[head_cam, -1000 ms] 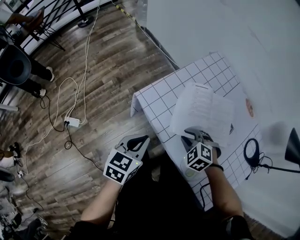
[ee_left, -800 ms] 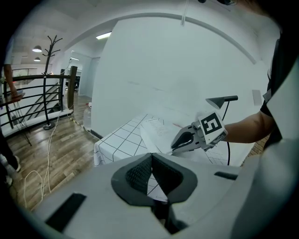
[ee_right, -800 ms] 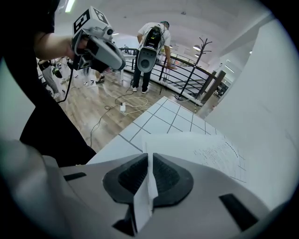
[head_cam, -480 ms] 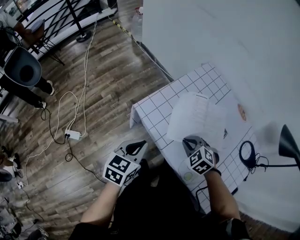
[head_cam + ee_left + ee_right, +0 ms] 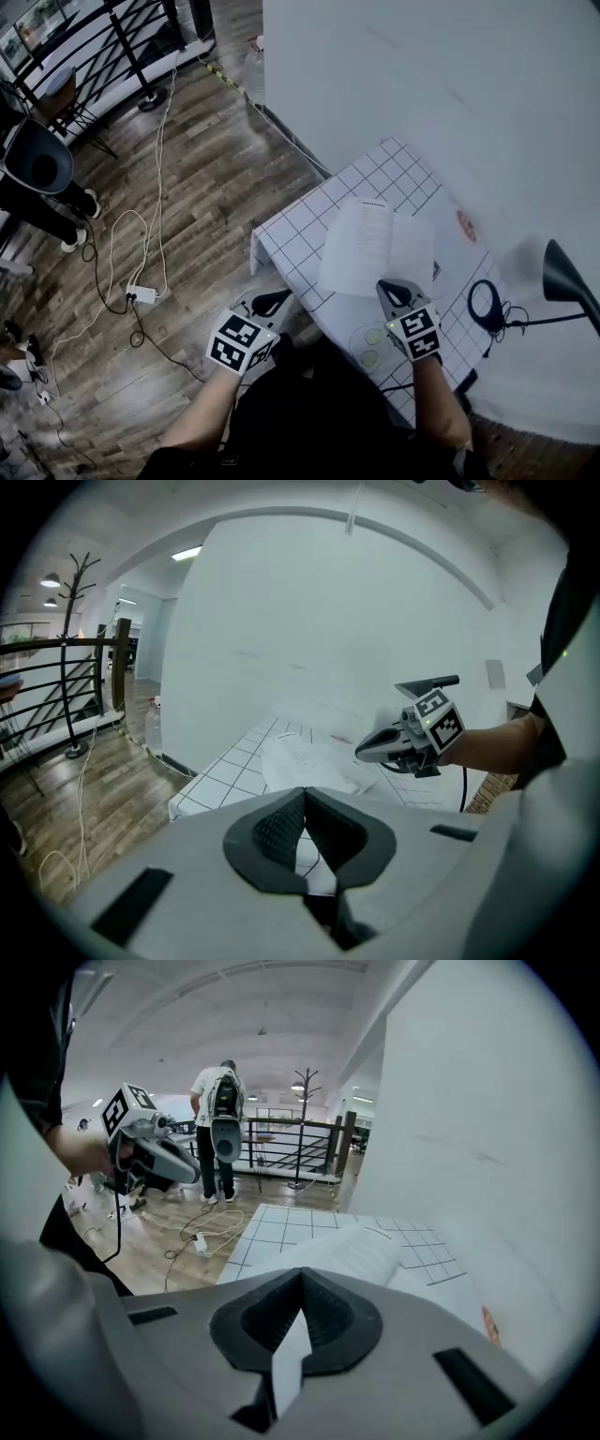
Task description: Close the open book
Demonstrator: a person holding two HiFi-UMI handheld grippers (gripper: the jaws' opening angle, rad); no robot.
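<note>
Partly done: right gripper (image 5: pixel 390 287), jaws just closed, pinches a page (image 5: pixel 292 1349) of the open book (image 5: pixel 415 247) on the gridded table (image 5: pixel 298 234). Page raised, not yet folded over. Left gripper (image 5: pixel 272 302) closed, empty, beyond the table's edge.

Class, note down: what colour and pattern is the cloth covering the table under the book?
The cloth is white with a black grid of squares; the head view shows it best.

Left tool (image 5: pixel 271 302) closed — right tool (image 5: pixel 393 286) just-clamped
</note>
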